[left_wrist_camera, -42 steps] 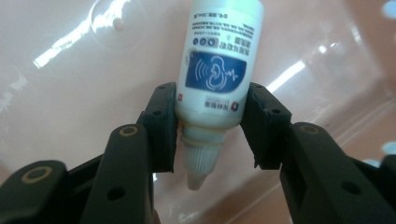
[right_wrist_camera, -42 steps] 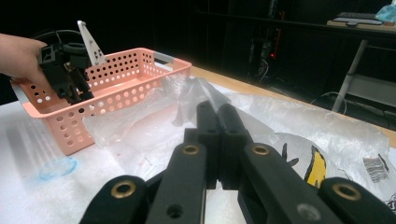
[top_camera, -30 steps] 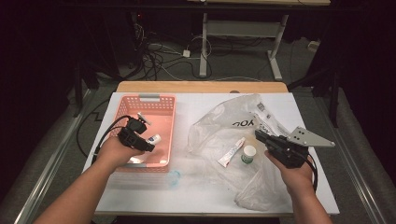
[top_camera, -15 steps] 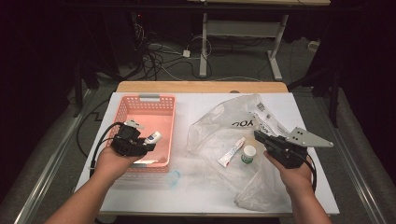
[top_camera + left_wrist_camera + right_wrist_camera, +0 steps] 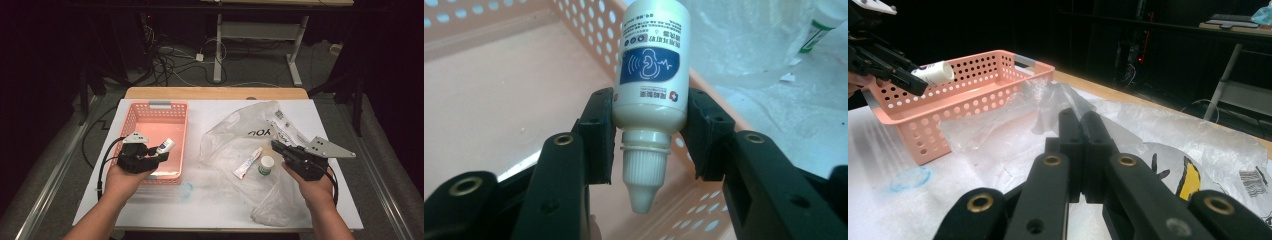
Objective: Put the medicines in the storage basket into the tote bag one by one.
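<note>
My left gripper (image 5: 159, 153) (image 5: 650, 132) is shut on a small white dropper bottle (image 5: 651, 75) (image 5: 165, 146) with a blue label, held over the near right part of the pink basket (image 5: 142, 120) (image 5: 484, 100). The bottle's nozzle points back toward the hand. In the right gripper view the bottle (image 5: 935, 72) shows far off above the basket (image 5: 973, 100). My right gripper (image 5: 277, 146) (image 5: 1081, 120) is shut on nothing and hovers over the clear plastic bag (image 5: 235, 135) (image 5: 1173, 140), just right of a white tube (image 5: 247, 164) and a green-capped jar (image 5: 266, 165).
The white table (image 5: 210, 200) carries a small clear round lid (image 5: 186, 190) (image 5: 910, 178) near the basket's front corner. A wooden strip (image 5: 215, 93) runs along the far edge. Cables and desk legs (image 5: 217, 45) lie on the dark floor beyond.
My left gripper has drawn back toward the near right corner of the basket with the bottle still in it. The right gripper has hardly moved.
</note>
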The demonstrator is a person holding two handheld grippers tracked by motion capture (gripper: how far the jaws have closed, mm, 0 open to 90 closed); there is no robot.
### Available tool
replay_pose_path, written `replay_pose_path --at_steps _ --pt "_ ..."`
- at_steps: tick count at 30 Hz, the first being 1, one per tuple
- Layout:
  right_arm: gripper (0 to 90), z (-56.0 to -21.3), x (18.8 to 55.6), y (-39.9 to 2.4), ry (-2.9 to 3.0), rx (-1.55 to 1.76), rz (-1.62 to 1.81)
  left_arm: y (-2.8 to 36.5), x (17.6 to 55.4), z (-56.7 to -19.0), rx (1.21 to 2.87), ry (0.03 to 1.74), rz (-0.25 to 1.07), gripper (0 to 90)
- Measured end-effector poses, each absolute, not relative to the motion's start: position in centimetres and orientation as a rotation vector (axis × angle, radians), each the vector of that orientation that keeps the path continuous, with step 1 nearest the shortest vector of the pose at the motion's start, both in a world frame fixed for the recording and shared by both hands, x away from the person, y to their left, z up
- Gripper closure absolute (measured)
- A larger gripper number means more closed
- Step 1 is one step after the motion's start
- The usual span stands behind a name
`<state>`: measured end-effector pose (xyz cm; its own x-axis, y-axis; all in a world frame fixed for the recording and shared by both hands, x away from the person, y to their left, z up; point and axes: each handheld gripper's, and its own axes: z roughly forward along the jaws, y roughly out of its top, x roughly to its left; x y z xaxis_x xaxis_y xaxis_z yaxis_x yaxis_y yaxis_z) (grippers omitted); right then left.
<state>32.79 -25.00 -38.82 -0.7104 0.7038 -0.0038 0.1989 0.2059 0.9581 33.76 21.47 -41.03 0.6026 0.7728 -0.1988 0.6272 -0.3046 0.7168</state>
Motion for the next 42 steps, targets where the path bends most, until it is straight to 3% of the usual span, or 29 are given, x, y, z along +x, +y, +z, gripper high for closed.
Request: replay_pose_path --at_steps 21,42 --pt "90.0 -38.6 32.6 -25.1 2.034 0.836 1.522 14.5 31.1 -38.9 2.050 0.857 0.139 57.1" --pt "90.0 -38.5 32.6 -25.0 2.033 0.824 1.531 5.9 31.6 -41.0 2.102 0.769 0.048 57.0"
